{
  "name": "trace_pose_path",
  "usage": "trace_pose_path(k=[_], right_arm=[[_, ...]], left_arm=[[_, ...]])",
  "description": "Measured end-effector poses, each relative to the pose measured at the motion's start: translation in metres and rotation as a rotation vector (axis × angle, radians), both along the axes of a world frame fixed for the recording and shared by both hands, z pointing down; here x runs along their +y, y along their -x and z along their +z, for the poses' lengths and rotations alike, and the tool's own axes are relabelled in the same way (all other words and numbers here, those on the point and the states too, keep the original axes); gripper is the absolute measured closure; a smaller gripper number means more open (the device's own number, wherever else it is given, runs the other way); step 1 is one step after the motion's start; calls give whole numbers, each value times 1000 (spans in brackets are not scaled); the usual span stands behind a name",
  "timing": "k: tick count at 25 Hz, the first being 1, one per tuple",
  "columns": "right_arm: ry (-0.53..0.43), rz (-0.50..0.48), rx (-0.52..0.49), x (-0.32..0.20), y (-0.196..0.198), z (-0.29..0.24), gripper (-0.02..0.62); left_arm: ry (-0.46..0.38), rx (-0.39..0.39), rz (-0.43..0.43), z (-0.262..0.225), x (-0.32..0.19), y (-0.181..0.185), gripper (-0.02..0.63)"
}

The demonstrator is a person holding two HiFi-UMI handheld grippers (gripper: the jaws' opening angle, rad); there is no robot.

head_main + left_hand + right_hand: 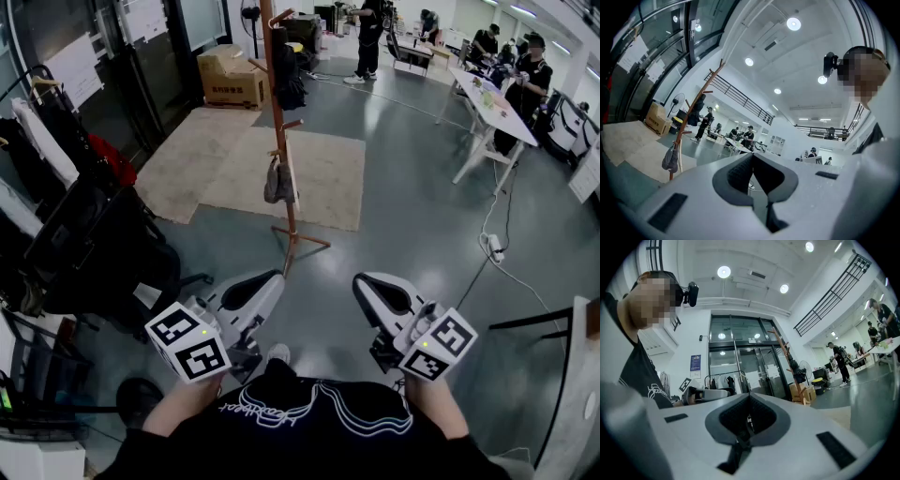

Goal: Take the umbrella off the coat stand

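The stand (277, 94) is tall and thin, so a hard pull to the side could make it tip over. I think the umbrella (278, 180) needs to go up and off its peg first, or its loop may catch and drag the stand along. A dark thing (292, 86) hangs higher up, and it could drop if the stand shakes. The umbrella looks soft and floppy, so a weak pinch on the cloth could slip and let it fall on the floor. Both grippers are closed tight with nothing in them, so they must open before they can grab. If they stay closed, they will only bump the umbrella and make it swing. The umbrella is a small grey bundle that hangs about halfway up the stand, at the near edge of the rug (328, 178). It is well ahead of both grippers, and nothing touches it. The left gripper (267, 283) is closer to being in line with it. The right gripper (364, 286) sits more to the right, so the umbrella is ahead of it and off to its left.
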State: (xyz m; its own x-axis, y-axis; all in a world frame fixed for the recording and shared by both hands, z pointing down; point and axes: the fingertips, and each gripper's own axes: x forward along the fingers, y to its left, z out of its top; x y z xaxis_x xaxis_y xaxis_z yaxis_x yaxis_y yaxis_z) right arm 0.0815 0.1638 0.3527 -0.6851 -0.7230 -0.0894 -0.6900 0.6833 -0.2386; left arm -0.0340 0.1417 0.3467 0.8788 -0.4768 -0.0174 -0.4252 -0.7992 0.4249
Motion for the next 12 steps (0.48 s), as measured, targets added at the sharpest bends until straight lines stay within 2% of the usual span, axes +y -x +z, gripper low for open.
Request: trace_pose_path(k=[12], right_arm=[[-47,17,-3,17,-4,-19,592]], left_arm=[[-27,11,7,-9,13,0,601]])
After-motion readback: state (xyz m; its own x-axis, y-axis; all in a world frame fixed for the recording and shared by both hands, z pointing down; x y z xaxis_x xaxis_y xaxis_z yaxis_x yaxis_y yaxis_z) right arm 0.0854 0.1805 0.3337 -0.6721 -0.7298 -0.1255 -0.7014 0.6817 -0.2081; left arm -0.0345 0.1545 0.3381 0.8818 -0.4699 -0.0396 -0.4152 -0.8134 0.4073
